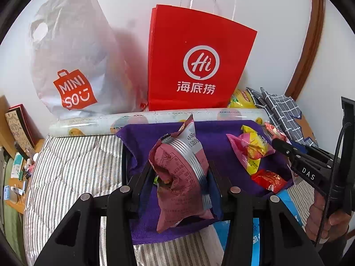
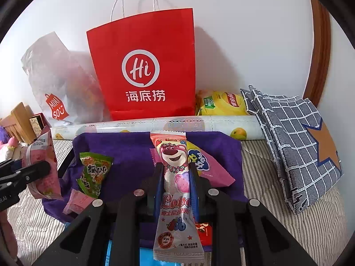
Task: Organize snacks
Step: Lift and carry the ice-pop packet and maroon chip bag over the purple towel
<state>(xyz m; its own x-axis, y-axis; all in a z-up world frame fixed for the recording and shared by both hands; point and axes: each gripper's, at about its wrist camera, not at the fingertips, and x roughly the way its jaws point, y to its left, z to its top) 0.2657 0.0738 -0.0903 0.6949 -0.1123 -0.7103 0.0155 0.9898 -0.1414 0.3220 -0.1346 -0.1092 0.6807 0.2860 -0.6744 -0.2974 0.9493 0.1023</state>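
Right wrist only: green snack packet [image 2: 94, 170].

Plain white wall [image 2: 244, 33] behind, evenly lit by soft daylight. Curved brown wooden frame [image 2: 319, 51] at the right edge. Striped grey and white bedding [image 1: 73, 161] below. Cluttered wooden shelf [image 1: 13, 137] at far left.

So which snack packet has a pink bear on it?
The long packet clamped in the right gripper. It shows a smiling pink bear; the green packet beside it on the purple cloth does not.
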